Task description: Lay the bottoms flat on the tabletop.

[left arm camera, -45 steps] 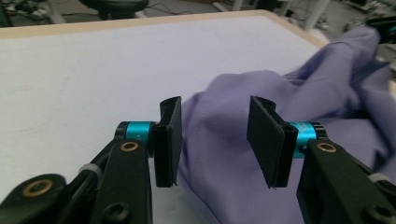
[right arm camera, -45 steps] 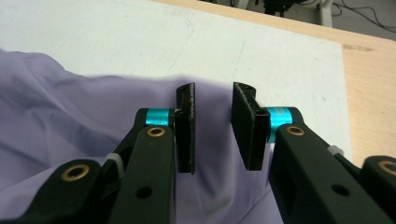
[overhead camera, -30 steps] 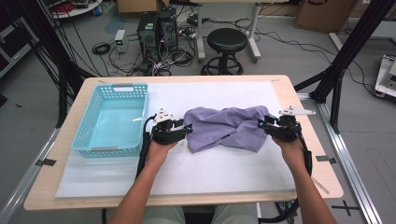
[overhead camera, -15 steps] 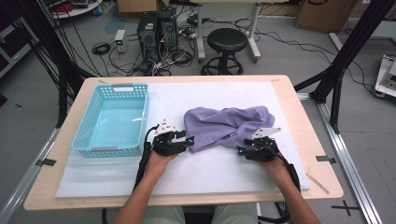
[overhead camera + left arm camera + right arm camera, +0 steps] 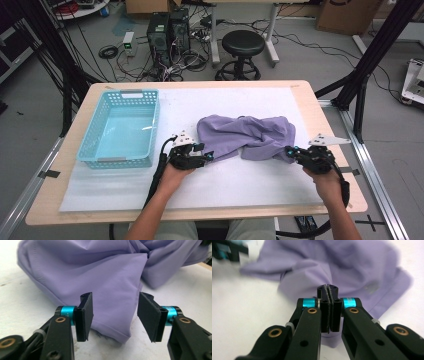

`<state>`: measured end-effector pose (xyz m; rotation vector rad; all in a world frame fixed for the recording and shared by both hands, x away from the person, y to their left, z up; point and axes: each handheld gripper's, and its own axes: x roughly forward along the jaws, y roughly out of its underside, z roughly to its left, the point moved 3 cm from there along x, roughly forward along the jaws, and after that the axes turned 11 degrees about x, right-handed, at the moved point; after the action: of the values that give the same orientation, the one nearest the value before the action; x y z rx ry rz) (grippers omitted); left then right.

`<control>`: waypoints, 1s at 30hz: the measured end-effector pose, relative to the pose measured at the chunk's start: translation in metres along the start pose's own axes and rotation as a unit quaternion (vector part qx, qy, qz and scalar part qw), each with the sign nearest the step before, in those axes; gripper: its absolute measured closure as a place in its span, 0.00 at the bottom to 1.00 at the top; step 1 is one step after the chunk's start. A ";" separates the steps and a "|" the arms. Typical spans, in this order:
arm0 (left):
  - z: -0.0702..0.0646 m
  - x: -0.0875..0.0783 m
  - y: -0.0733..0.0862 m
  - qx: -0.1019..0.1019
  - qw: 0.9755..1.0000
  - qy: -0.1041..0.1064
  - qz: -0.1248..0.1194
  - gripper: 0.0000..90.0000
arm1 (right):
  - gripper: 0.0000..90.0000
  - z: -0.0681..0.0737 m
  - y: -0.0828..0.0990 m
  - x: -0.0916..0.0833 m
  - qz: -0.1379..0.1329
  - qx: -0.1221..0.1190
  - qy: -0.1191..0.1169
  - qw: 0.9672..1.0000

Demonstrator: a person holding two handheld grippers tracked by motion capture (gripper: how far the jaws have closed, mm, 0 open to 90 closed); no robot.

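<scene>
Right gripper [image 5: 329, 312]: my near view has its jaws pressed together, nothing clearly pinched, purple cloth [image 5: 342, 270] under the tips
Left gripper [image 5: 113, 315]: I see jaws apart, having just widened, astride a hemmed corner, pads clear
Cloth [image 5: 245, 137]: crumpled mid-table
Basket [image 5: 120, 160]: left, seen from above

Cloth [image 5: 245, 137] lies crumpled mid-table on mat [image 5: 280, 185], basket [image 5: 120, 127] left of it (well apart). Left gripper [image 5: 209, 156] at cloth's near-left corner, right gripper [image 5: 289, 150] at near-right edge. Stool [image 5: 243, 45] on floor behind table [image 5: 55, 200], computer towers [image 5: 167, 30] left of stool.
</scene>
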<state>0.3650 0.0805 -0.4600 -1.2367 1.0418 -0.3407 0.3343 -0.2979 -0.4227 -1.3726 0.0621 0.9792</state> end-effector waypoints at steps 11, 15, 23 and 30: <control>-0.004 0.023 -0.001 0.028 0.995 -0.014 0.096 0.53 | 0.74 -0.013 -0.006 -0.015 -0.031 0.035 0.057 0.997; 0.001 0.022 -0.001 0.012 0.995 -0.027 0.095 0.85 | 0.72 0.000 -0.010 -0.009 -0.034 0.014 0.039 0.999; 0.015 -0.008 -0.008 -0.047 0.999 0.015 0.010 0.96 | 0.66 0.031 -0.003 0.021 0.018 -0.051 -0.054 0.997; 0.029 -0.029 -0.015 -0.071 0.994 0.015 -0.081 0.96 | 0.65 0.044 -0.006 0.042 0.024 -0.052 -0.056 0.997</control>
<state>0.3773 0.1133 -0.4340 -1.4527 1.0072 -0.4156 0.3425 -0.2382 -0.4303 -1.4141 -0.0420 1.1107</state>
